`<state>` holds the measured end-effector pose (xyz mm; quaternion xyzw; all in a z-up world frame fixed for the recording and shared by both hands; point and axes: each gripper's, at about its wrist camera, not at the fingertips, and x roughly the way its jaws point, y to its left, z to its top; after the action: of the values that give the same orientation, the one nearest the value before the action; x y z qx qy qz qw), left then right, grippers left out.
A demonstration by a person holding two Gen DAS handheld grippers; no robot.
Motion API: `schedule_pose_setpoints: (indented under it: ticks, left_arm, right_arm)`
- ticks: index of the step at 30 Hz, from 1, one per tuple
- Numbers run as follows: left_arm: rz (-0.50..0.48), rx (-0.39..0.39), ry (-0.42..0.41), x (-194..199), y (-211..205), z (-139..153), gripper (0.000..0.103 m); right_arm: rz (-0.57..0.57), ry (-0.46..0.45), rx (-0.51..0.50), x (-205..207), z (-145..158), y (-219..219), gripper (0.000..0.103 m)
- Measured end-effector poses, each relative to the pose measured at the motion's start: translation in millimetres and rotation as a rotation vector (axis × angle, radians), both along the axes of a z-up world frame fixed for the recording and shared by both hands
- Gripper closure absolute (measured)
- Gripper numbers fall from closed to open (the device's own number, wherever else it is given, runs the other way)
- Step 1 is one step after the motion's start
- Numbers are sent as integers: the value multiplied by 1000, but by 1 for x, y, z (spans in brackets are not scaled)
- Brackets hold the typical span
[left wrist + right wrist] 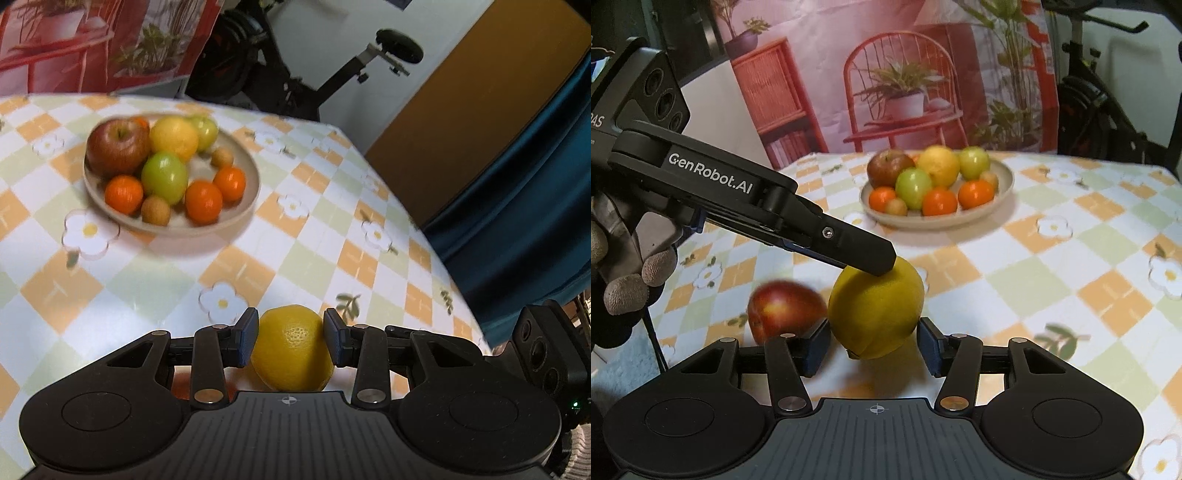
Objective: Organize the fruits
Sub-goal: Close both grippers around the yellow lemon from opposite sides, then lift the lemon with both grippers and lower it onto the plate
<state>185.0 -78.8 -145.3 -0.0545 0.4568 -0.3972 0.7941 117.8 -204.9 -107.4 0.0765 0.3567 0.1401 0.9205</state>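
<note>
A checkered cloth in orange, pale green and white, printed with daisies, covers the table [1071, 258]. Toward its far side sits a shallow beige plate [242, 206] heaped with glossy apples, tangerines and small brown fruits. Nearer, the left gripper [290, 338] reaches in level from the side, gloved hand behind it, its blue pads pressed against both flanks of a lemon [291, 349] — plump, dimpled, bright yellow, lifted slightly off the cloth. The right gripper [873, 343] waits just beneath, fingers spread wide, touching nothing. A red apple [785, 310] lies beside the lemon.
</note>
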Motion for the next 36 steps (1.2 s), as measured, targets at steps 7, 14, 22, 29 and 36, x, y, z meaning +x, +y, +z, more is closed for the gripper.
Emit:
schedule_pose_setpoints:
  ticks: [7,14,22,29,36]
  left_arm:
    - [21,-48,-99,9,1,44,63]
    - [41,-75,-205,29,-4,90,63]
    - [31,-53,-256,61,-28,104,63]
    - [20,-14,-190,96,-40,77,63]
    - [26,30,-123,133,-47,49,63]
  right_arm:
    - [15,-80,-30,22,43,-5,55]
    - [37,-171,-62,55,88,-13,55]
    - [44,-198,-99,100,101,-28,55]
    - [46,-124,-102,135,72,-37,55]
    - [41,-35,-63,171,36,-48,55]
